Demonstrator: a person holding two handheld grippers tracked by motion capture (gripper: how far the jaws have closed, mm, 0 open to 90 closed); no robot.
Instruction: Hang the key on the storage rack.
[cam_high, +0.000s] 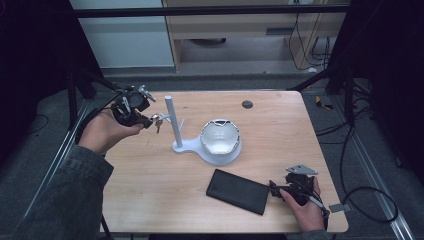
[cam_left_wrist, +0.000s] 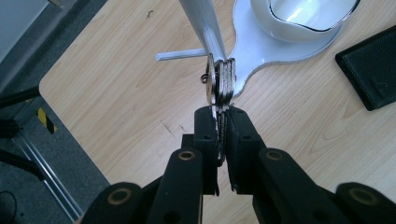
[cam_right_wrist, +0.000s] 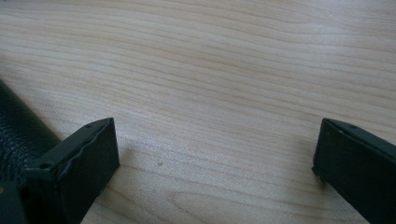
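Black jaws of the left gripper (cam_left_wrist: 219, 116) pinch a bunch of keys (cam_left_wrist: 220, 81) near the table's (cam_high: 150, 200) far left corner, just beside the white stand's (cam_high: 172, 122) peg (cam_left_wrist: 180, 55). The step looks like hanging the keys there; next the ring must slide over the peg's tip. The keys stand edge-on, long axis pointing away from the jaws. Near the wallet (cam_high: 238, 191), the right gripper (cam_right_wrist: 215, 158) rests spread wide, empty.

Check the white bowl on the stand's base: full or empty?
Empty. The white bowl shows a bare white inside in the high view, and the left gripper view shows nothing in the part it catches.
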